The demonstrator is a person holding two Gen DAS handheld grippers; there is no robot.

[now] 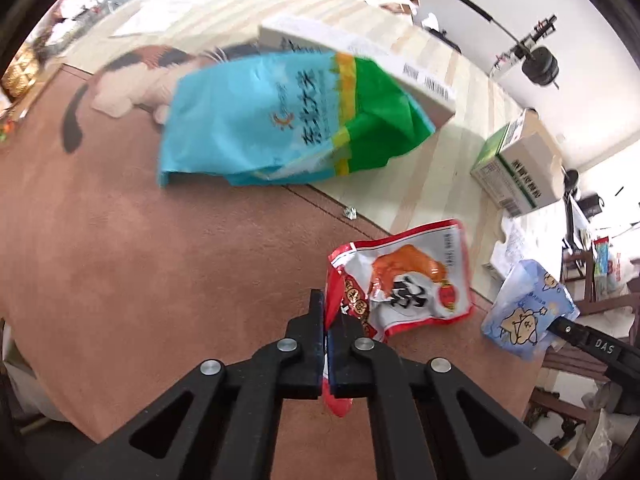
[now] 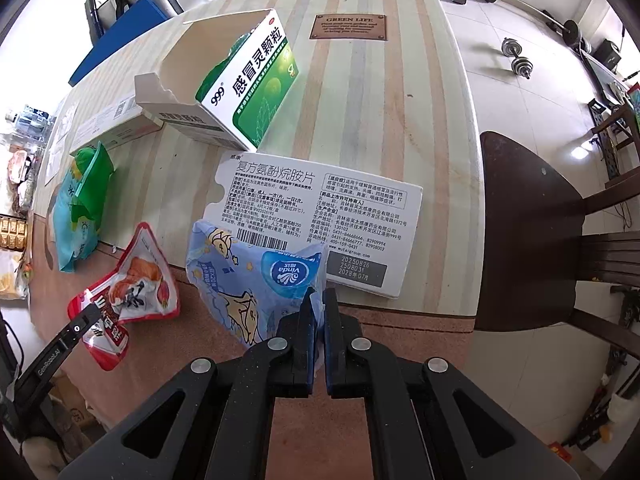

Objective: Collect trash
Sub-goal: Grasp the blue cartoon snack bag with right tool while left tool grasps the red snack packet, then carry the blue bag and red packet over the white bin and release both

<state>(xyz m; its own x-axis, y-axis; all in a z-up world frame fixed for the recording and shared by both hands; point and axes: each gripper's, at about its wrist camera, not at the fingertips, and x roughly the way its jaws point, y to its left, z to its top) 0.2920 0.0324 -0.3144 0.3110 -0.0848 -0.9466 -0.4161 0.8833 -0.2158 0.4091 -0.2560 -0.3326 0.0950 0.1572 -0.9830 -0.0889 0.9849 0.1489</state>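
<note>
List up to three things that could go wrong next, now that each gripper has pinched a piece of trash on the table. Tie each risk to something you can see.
1. The left gripper grips only an edge of the crumpled red snack wrapper; it may slip free.
2. The right gripper pinches a corner of the thin blue tissue pack, which could tear.
3. That pack overlaps the white medicine box and might drag it.

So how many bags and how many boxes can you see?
Plastic bags: 3 (red snack bag, blue tissue pack, blue-green bag)
Cardboard boxes: 3 (green box, flat white box, long white box)
Total: 6
</note>
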